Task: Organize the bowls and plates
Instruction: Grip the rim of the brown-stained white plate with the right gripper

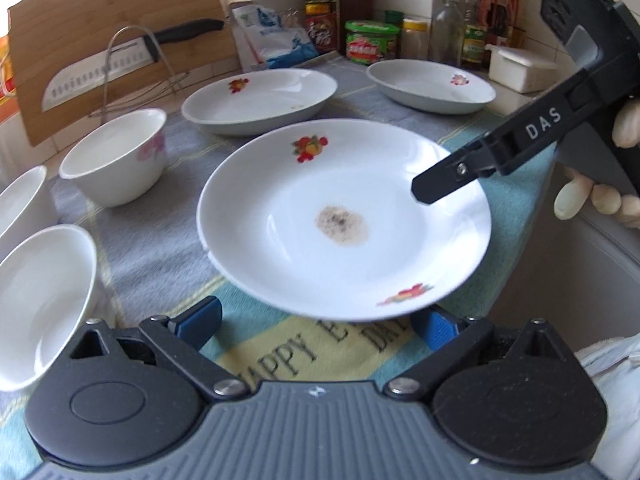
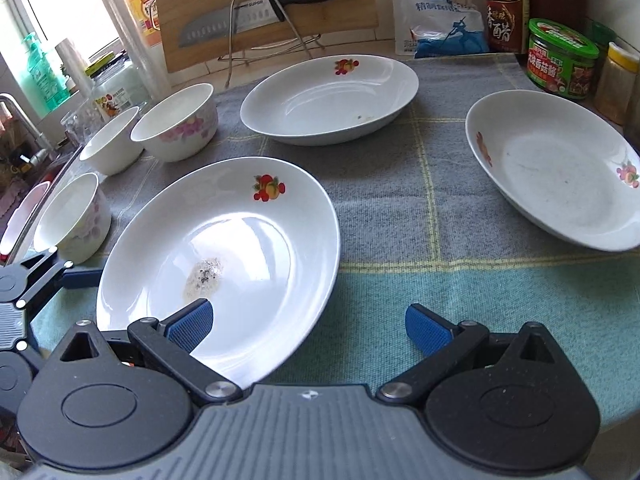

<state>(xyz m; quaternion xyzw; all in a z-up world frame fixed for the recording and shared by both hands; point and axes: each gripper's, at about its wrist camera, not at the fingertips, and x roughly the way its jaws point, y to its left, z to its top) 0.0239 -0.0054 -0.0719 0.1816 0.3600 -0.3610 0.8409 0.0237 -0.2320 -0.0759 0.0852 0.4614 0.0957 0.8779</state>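
Observation:
A white plate with fruit prints and a brown stain [image 1: 344,216] lies nearest, also in the right wrist view [image 2: 224,264]. My left gripper [image 1: 316,326] is open, its blue pads at the plate's near rim, one pad under the rim. My right gripper [image 2: 308,326] is open; its left pad [image 2: 192,326] reaches over the plate's edge, the right pad is beside it above the cloth. Two more fruit-print plates [image 2: 328,98] [image 2: 560,176] lie behind. Three white bowls [image 2: 176,122] [image 2: 110,144] [image 2: 74,216] stand at the left.
A grey and teal checked cloth [image 2: 420,200] covers the counter. A cutting board with a knife in a wire rack [image 2: 256,12], a salt bag [image 2: 436,20], sauce bottles and jars [image 2: 560,56] line the back. A sink edge lies at the far left [image 2: 24,208].

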